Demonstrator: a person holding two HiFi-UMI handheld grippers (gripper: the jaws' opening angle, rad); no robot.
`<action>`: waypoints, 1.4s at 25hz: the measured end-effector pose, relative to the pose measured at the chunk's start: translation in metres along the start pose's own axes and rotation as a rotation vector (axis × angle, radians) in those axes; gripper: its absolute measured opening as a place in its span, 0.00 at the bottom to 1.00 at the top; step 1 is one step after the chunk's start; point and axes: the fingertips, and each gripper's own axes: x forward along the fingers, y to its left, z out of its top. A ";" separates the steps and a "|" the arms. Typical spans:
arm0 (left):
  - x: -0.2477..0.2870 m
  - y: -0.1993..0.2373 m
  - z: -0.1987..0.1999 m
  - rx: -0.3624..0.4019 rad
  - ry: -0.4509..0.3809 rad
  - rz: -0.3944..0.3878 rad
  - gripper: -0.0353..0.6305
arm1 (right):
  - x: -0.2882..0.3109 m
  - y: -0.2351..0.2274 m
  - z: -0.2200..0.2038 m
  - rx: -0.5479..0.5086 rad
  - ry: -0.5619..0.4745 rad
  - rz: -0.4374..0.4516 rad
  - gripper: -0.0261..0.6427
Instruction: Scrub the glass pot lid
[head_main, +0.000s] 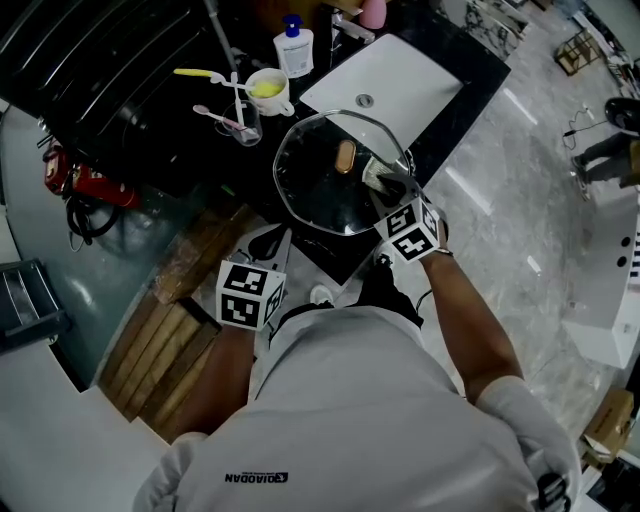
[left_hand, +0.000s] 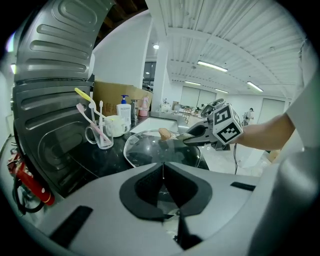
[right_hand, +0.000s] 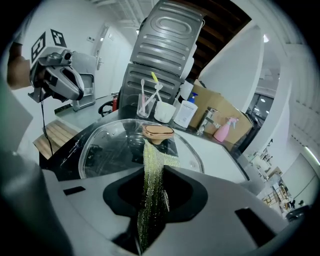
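Observation:
The glass pot lid (head_main: 320, 195) lies on the black counter beside the sink, its tan knob (head_main: 345, 156) on top. My right gripper (head_main: 385, 182) is over the lid's right side, shut on a green mesh scrub cloth (right_hand: 152, 160) that hangs from the jaws down to the glass (right_hand: 110, 145) just below the knob (right_hand: 158, 132). My left gripper (head_main: 268, 240) sits off the lid's near left edge with its jaws closed together. In the left gripper view the lid (left_hand: 145, 150) lies straight ahead of the left gripper (left_hand: 162, 167), whose jaws hide the lid's near rim, with the right gripper (left_hand: 192, 139) over it.
Behind the lid stand a clear cup of toothbrushes (head_main: 243, 120), a white mug (head_main: 268, 90) and a soap bottle (head_main: 294, 48). The white sink (head_main: 390, 75) is at the back right. A wooden board (head_main: 165, 340) lies at the near left, a dark rack (head_main: 100, 60) at the far left.

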 end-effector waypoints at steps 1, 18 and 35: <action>-0.001 -0.001 -0.001 0.003 -0.001 -0.005 0.08 | -0.001 0.004 0.001 -0.003 0.003 -0.002 0.19; -0.008 -0.014 -0.009 0.025 0.028 -0.043 0.08 | -0.011 0.070 0.019 -0.033 -0.005 0.051 0.20; -0.018 -0.048 -0.015 -0.038 0.049 0.090 0.08 | -0.022 0.127 0.022 -0.200 -0.054 0.213 0.20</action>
